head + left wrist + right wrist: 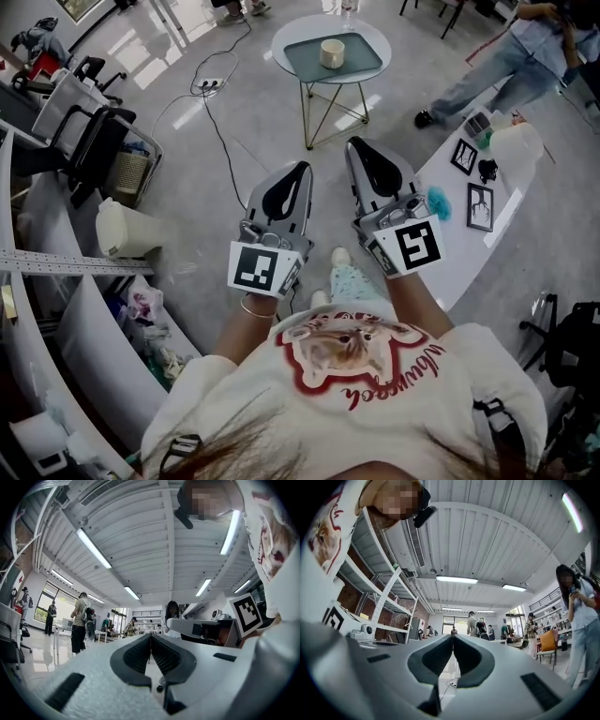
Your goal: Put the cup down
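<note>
Left tongs (pixel 301 169): held before the person's chest, jaws closed tip to tip, nothing between them. Right tongs (pixel 353 143): just beside, likewise closed and empty. Long white surface (pixel 466 246): its curved edge runs close along the right tongs' outer side. Floor (pixel 272 141): open grey stretch ahead, crossed at left by a black cable (pixel 222 141). Round surface (pixel 281 42): beyond, on thin legs, carrying a teal tray (pixel 361 58). Cup (pixel 332 52): upright at tray centre, well apart from both tongs.

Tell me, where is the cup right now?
In the head view the cup stands on a grey-green tray on the small round table, top centre, well ahead of the left gripper and the right gripper, both shut and empty.
</note>
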